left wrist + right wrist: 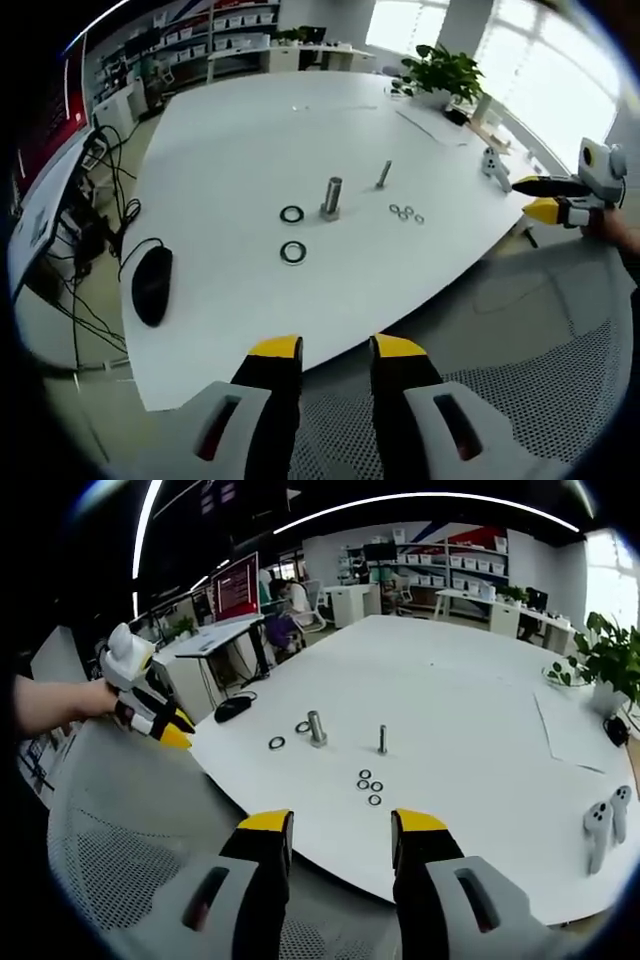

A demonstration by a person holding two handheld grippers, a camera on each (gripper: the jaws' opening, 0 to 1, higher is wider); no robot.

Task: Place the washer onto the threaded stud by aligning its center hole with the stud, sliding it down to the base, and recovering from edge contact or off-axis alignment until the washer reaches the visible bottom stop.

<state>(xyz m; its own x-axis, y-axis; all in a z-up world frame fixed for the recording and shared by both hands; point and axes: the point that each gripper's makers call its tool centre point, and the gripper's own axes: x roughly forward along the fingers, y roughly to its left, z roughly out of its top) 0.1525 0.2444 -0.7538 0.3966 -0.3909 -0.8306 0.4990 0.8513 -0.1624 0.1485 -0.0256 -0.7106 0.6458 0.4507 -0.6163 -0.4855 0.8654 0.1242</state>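
Observation:
A thin threaded stud stands upright on the white table. Several small washers lie loose close beside it. A thicker stud on a square base stands nearby, with two larger rings flat on the table next to it. My left gripper hovers open off the table's edge, holding nothing. My right gripper is open as well, also short of the table and well away from the washers.
A black mouse with its cable lies near one table edge. White hand controllers and a potted plant sit at the other side. A grey mesh chair back lies under both grippers.

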